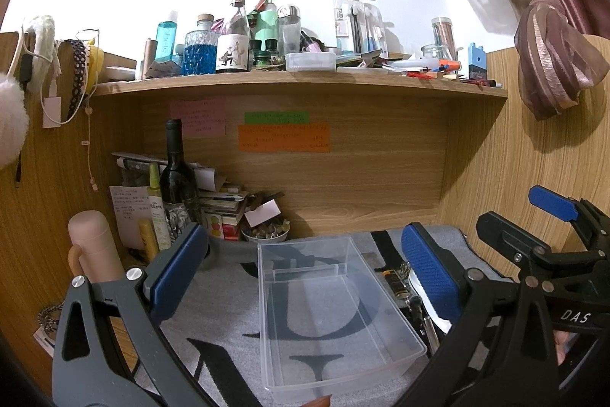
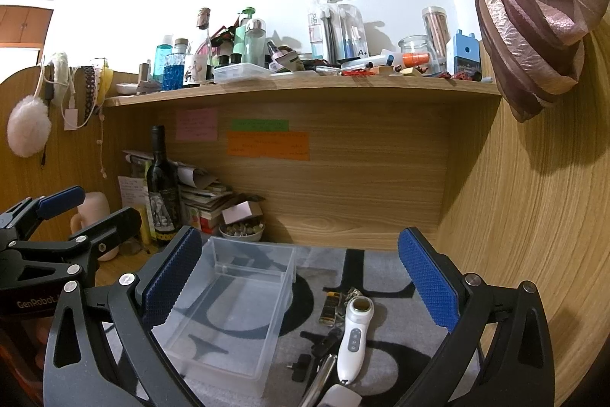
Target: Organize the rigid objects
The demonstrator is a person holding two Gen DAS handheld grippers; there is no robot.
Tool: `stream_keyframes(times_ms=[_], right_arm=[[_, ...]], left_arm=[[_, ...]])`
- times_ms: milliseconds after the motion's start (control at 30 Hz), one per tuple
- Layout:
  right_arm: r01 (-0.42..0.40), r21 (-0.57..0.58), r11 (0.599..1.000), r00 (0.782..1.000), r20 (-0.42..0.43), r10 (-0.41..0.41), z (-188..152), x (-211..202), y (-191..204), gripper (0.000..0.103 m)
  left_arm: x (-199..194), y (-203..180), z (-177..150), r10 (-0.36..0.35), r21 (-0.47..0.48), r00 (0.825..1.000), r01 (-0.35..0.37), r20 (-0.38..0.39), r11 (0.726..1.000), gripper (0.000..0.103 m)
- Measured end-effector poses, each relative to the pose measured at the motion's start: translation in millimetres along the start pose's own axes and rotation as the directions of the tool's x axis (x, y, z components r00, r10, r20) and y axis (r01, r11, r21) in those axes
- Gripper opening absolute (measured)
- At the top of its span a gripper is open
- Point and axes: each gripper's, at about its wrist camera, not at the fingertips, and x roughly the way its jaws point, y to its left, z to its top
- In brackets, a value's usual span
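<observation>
While both tools, left tool (image 1: 305,277) and right tool (image 2: 301,287), hang released, the clear bin (image 2: 232,308) stands empty; next, grasp the white device (image 2: 354,342).

You had a clear plastic box (image 2: 232,304) standing empty and upright on the grey mat. Just to its right lay a white handheld device (image 2: 354,338), a small dark lighter (image 2: 330,308), and some black bits (image 2: 305,363).
</observation>
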Motion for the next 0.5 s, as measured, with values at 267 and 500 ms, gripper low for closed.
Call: stream_keyframes(times_ms=[267, 500], right_arm=[[0.0, 0.0, 1.0, 1.0, 0.002, 0.0, -0.7, -0.4, -0.1, 0.103], [0.0, 0.0, 1.0, 1.0, 0.001, 0.0, -0.9, -0.2, -0.6, 0.103]], left_arm=[[-0.3, -0.1, -0.2, -0.001, 0.0, 1.0, 0.001, 0.0, 1.0, 0.103], [-0.1, -0.1, 0.0, -0.001, 0.0, 1.0, 0.001, 0.0, 1.0, 0.103]])
